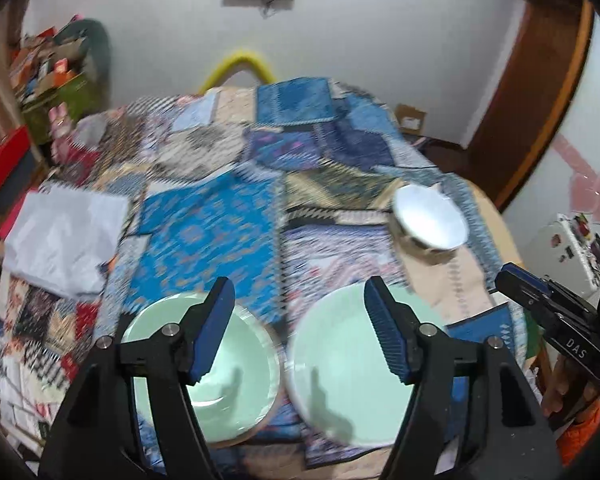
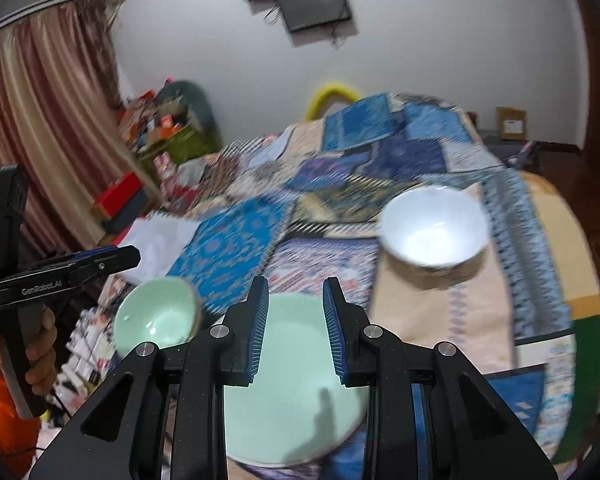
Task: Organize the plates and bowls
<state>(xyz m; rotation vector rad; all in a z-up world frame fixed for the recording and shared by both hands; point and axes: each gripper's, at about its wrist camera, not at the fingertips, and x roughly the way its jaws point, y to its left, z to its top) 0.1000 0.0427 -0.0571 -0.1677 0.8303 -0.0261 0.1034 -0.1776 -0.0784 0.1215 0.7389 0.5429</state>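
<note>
Patchwork-covered table [image 1: 220, 208] carries green bowl [image 1: 220, 364] and green plate [image 1: 340, 364] side by side at near edge, white bowl [image 2: 434, 232] toward right edge; left gripper [image 1: 300, 320] and right gripper [image 2: 295, 312] both open, empty, above them.

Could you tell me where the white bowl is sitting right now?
The white bowl rests on the patchwork cloth toward the far right of the table, beyond the green plate; the left wrist view shows it at right too.
</note>
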